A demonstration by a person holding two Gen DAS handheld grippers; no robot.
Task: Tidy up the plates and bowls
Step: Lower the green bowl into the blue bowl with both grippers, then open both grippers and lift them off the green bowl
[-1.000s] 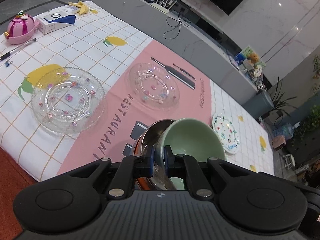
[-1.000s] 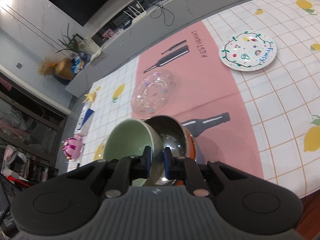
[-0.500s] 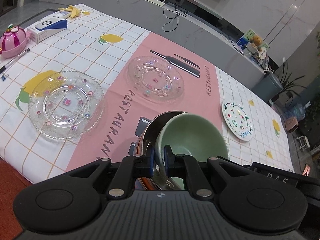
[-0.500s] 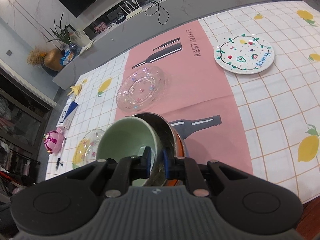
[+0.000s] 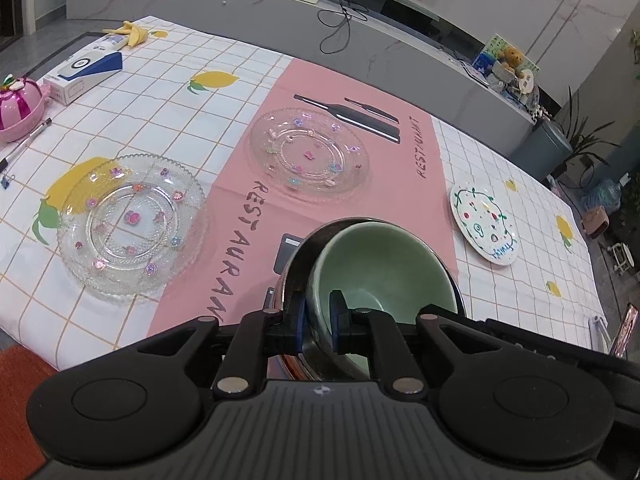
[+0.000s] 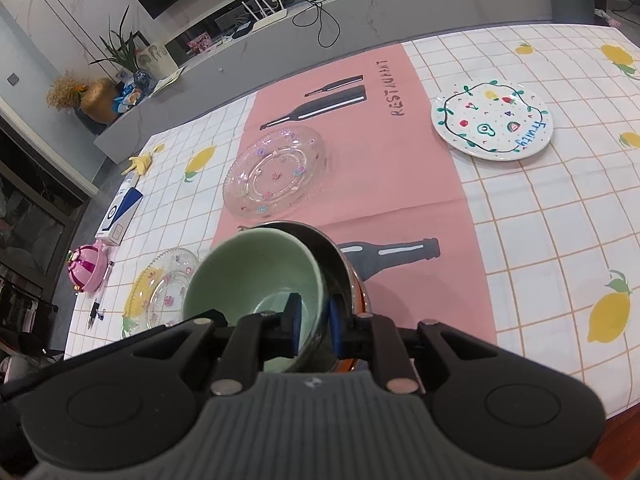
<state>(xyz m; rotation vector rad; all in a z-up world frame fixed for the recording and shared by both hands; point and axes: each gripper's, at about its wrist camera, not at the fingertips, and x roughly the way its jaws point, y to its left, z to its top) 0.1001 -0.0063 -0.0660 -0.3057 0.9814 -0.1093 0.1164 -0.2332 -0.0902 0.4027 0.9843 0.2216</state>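
A green bowl sits nested inside a steel bowl with an orange outer wall. My left gripper is shut on the green bowl's near rim. My right gripper is shut on the green bowl from the other side, with the steel bowl beside its right finger. Two clear glass plates with flower dots lie on the cloth, one near left, one in the middle. A white fruit-pattern plate lies to the right, also in the right wrist view.
The table has a chequered lemon cloth with a pink strip. At the far left are a pink lidded pot, a pen, a white and blue box and a banana peel. A grey counter runs behind.
Both grippers have risen and tilted, so the table shows from higher. The green bowl now sits more level inside the steel bowl. Both grips are unchanged.
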